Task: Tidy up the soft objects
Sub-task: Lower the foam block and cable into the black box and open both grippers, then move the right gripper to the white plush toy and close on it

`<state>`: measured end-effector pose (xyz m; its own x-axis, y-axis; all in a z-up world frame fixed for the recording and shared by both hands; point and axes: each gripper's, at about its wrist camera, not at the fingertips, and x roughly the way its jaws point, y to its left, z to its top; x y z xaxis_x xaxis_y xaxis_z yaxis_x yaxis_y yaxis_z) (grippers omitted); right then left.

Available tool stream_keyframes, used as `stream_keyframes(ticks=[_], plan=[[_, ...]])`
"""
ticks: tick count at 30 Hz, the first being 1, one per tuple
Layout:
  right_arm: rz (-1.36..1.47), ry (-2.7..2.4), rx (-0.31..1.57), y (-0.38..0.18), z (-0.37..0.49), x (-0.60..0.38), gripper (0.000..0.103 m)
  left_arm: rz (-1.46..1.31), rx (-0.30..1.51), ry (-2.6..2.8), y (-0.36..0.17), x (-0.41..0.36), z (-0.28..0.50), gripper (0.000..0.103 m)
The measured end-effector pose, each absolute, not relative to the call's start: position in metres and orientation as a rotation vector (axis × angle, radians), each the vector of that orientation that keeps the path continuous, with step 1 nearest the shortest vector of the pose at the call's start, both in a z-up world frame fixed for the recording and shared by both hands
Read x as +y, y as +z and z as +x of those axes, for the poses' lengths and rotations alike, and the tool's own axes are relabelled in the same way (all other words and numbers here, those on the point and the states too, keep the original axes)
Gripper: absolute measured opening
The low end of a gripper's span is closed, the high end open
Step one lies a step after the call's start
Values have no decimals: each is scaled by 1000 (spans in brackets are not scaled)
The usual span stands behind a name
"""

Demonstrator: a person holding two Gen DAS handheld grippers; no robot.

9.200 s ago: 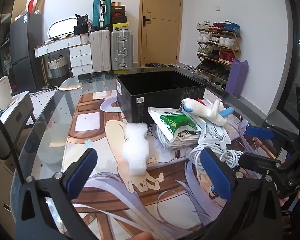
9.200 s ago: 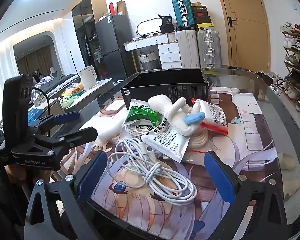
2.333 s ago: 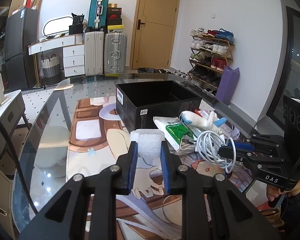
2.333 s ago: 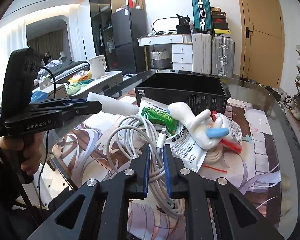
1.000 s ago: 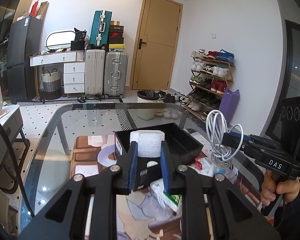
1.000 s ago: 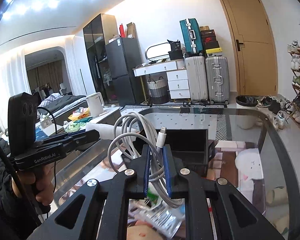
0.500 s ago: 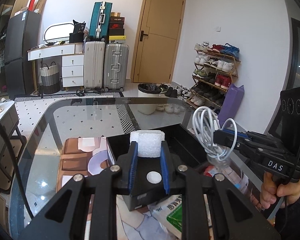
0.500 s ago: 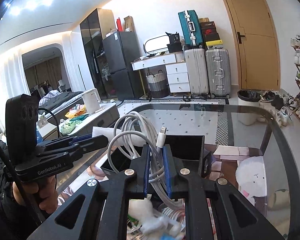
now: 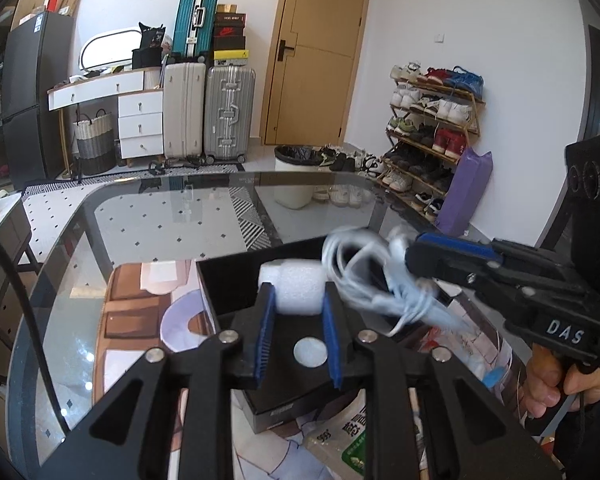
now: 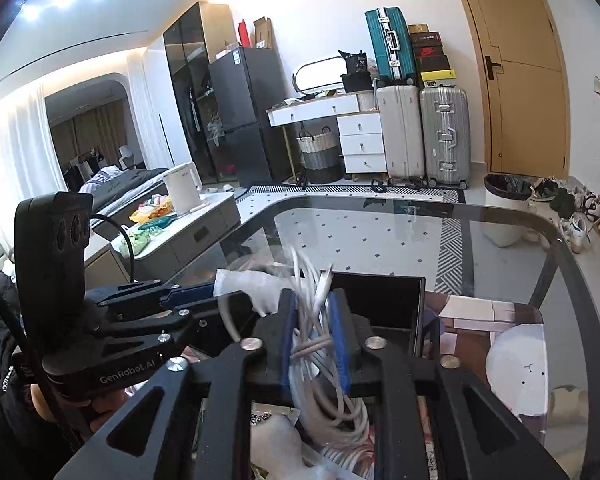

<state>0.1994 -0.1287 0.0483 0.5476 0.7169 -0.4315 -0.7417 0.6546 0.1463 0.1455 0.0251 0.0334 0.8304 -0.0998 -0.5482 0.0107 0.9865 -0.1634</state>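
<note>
Left gripper (image 9: 298,316): clamped on foam block (image 9: 292,286); right gripper (image 10: 314,340): pinching blurred cable bundle (image 10: 320,364); both poised over black box (image 9: 236,276), apparently for deposit.

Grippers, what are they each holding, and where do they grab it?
Left gripper squeezes the white foam block by its two sides. Right gripper pinches the white cable bundle across its loops.

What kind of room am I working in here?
Most likely a lived-in apartment, around the entryway and living area: a shoe rack full of shoes by the door, suitcases lined up against the wall, and a fridge.
</note>
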Motion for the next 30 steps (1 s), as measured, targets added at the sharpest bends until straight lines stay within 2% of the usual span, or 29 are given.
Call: stream_keyframes(ticks=[2,4,5,6,8,10,11,12,14,15,21,30], plan=[[-54,853,483,49,198,-131,26,-157,595,-68,33,24,144,29],[-51,838,489,47,196,-136,32,-154,594,-69,34,23,140,43],[-47,831,495,47,195,-140,39,-153,589,-68,35,22,137,52],[-44,825,499,46,194,-145,46,-151,582,-70,37,22,133,53],[-39,805,493,44,190,-154,50,-146,588,-80,37,20,127,54],[-37,795,502,42,186,-162,61,-135,599,-76,36,19,121,56],[-34,790,511,40,184,-166,73,-131,603,-74,35,19,119,59],[-29,785,511,39,180,-170,82,-127,609,-71,34,18,117,69],[-13,779,506,35,172,-179,88,-116,602,-43,31,17,109,91],[-10,774,507,34,169,-181,89,-110,581,-35,30,17,104,94],[22,740,533,23,157,-198,99,-102,597,-3,21,17,91,95],[1,686,557,7,147,-210,100,-97,626,-32,12,15,86,95]])
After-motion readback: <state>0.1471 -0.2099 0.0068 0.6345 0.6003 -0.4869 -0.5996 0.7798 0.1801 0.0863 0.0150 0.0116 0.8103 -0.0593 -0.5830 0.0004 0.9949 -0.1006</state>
